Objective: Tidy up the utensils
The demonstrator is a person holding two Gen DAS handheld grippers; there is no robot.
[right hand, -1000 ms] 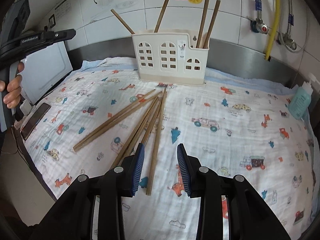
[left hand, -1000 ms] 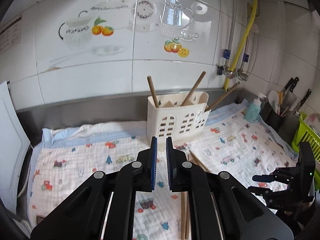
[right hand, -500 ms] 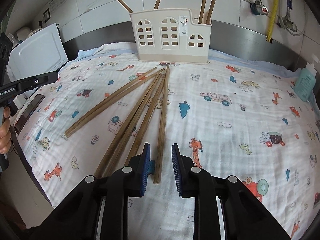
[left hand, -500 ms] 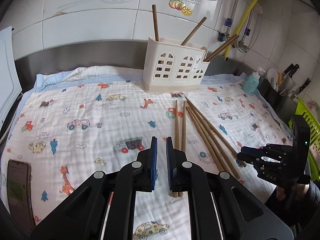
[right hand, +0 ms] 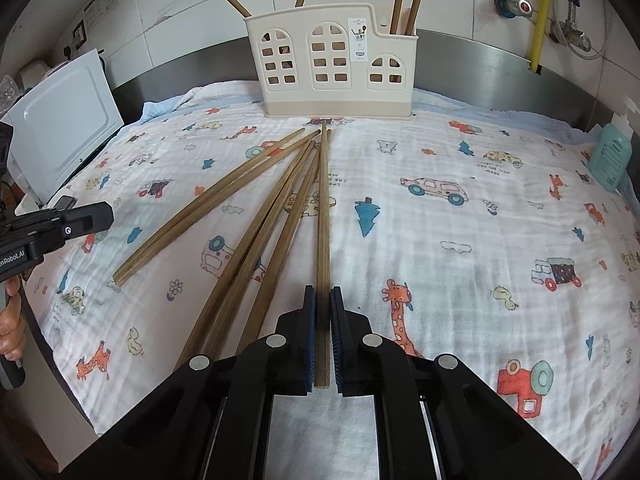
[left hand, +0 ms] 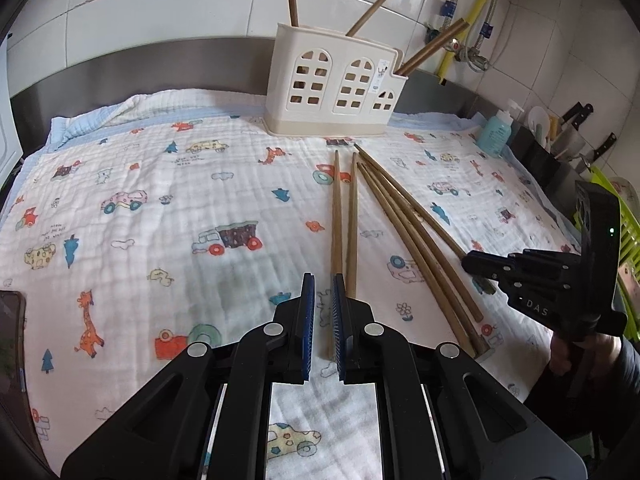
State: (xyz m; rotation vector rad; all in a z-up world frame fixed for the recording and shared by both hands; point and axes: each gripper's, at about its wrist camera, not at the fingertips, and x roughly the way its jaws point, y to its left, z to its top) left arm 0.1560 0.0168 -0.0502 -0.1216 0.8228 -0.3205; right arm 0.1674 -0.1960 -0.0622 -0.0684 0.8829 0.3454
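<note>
Printed cloth (right hand: pixel 460 216): right hand-held gripper (right hand: pixel 322 300) just clamped chopstick (right hand: pixel 322 216) (left (left hand: pixel 323 286) shut, empty).

Black plastic tongs (right hand: pixel 322 300) with ribbed blue pads (right hand: pixel 308 320) and silver screws.

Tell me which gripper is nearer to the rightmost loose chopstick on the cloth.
Right. The right gripper is shut on that chopstick's near end; the left gripper is shut and empty, off beside the leftmost sticks.

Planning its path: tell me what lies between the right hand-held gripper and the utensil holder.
Right wrist view: only the gripped chopstick and patterned cloth lie before the holder.
</note>
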